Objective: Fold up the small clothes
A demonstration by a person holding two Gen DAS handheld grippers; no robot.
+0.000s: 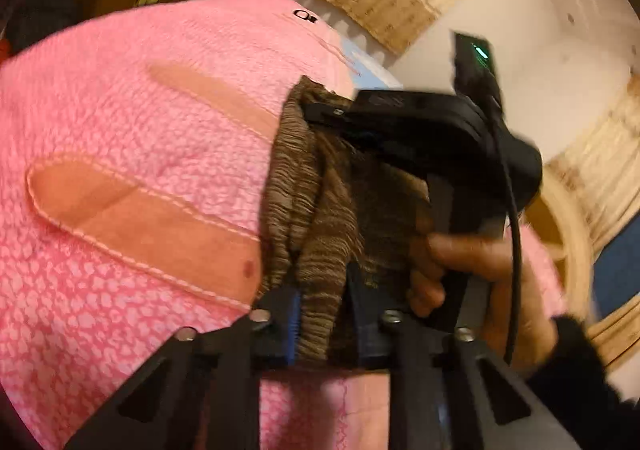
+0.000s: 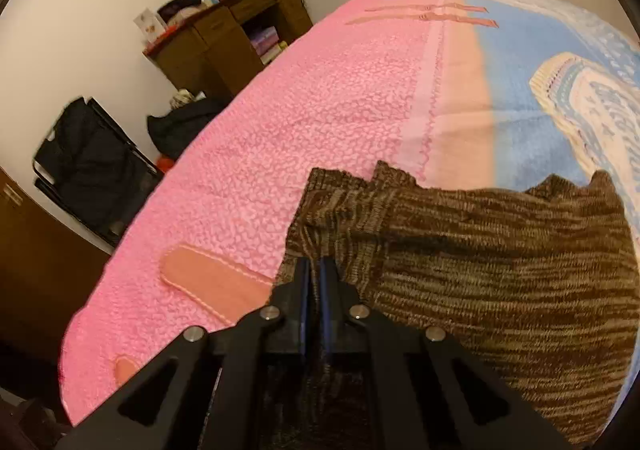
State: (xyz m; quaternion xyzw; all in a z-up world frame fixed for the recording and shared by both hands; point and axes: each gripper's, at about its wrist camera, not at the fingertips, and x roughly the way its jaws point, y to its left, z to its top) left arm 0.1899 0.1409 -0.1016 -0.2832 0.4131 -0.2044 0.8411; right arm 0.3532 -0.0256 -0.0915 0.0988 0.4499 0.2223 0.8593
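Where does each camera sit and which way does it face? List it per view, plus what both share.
Left wrist: on the left gripper, looking along its fingers, shut on the brown garment; beyond are the right gripper and the person's right hand.
Right wrist: on the right gripper, shut on the garment, facing across the blanket toward a shelf.
Shared: garment, pink blanket.

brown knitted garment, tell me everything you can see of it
The brown knitted garment is a soft, marled knit streaked dark and light brown, with ribbed edges. Much of it lies spread on the pink fleece blanket. The right gripper is shut on a bunched edge, and the left gripper pinches another fold that hangs in pleats.
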